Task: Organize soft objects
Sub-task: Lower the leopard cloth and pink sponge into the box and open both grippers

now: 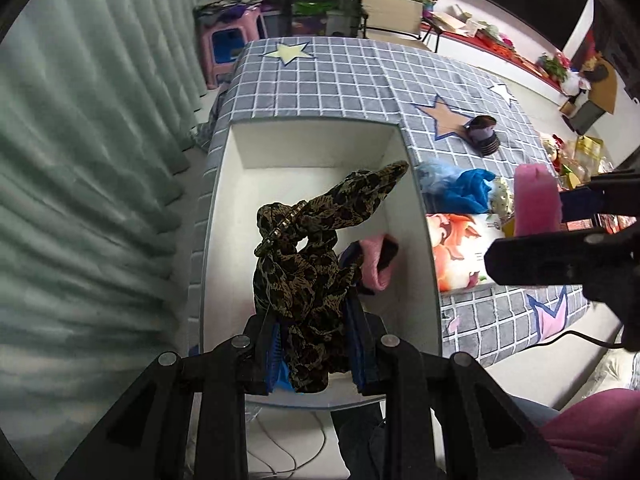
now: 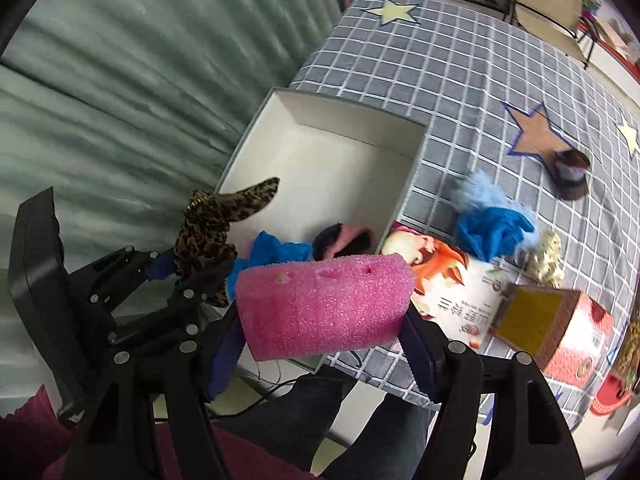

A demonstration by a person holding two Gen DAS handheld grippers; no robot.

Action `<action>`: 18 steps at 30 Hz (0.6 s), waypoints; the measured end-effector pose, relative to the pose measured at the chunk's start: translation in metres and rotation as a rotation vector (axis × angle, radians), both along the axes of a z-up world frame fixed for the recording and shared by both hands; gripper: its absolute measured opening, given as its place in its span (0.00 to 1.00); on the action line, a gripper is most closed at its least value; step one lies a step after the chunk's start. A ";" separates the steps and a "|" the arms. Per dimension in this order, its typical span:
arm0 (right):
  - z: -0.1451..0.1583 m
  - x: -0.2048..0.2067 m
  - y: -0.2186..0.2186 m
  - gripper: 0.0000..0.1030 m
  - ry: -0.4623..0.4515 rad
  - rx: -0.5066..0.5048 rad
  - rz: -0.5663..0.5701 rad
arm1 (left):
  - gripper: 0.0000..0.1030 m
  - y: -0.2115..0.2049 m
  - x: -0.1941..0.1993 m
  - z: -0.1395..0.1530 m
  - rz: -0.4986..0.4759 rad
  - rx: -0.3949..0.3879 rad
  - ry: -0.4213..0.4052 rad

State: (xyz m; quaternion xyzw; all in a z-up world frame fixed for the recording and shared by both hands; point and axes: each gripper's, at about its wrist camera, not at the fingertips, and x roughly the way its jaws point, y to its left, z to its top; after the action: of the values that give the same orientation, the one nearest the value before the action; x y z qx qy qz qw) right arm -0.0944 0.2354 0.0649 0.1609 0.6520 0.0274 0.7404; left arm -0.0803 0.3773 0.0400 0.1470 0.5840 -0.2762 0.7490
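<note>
My left gripper [image 1: 310, 320] is shut on a leopard-print fabric hair tie [image 1: 308, 264] and holds it over the near end of a white open box [image 1: 316, 144]. A pink-and-black soft piece [image 1: 374, 264] and a blue cloth [image 2: 276, 252] lie in the box's near right corner. My right gripper [image 2: 320, 320] is shut on a pink sponge block [image 2: 324, 304], held above the box's near right edge. In the left wrist view the right gripper [image 1: 532, 232] and the sponge [image 1: 534, 200] sit at the right. The left gripper [image 2: 188, 268] shows at the left of the right wrist view.
The box stands on a grey checked cloth with stars [image 1: 340, 76]. To its right lie a blue fluffy cloth [image 2: 492, 228], a printed flat pack [image 2: 452, 296], a red carton [image 2: 552, 324] and a dark round item [image 2: 572, 176]. A green curtain [image 1: 80, 160] hangs at the left.
</note>
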 end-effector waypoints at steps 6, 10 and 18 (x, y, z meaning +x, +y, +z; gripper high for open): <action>-0.011 0.000 0.011 0.70 0.026 0.005 0.025 | 0.29 0.005 -0.003 -0.003 0.021 0.017 0.001; -0.018 0.000 0.014 0.70 0.044 0.013 0.031 | 0.29 0.005 -0.003 -0.005 0.025 0.022 0.003; -0.019 0.001 0.014 0.70 0.048 0.009 0.025 | 0.29 0.001 -0.003 -0.007 0.009 0.022 0.004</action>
State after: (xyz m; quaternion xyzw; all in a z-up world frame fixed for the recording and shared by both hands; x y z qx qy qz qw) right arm -0.0933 0.2498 0.0454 0.1566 0.6716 0.0357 0.7233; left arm -0.0829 0.3780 0.0328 0.1521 0.5894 -0.2667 0.7472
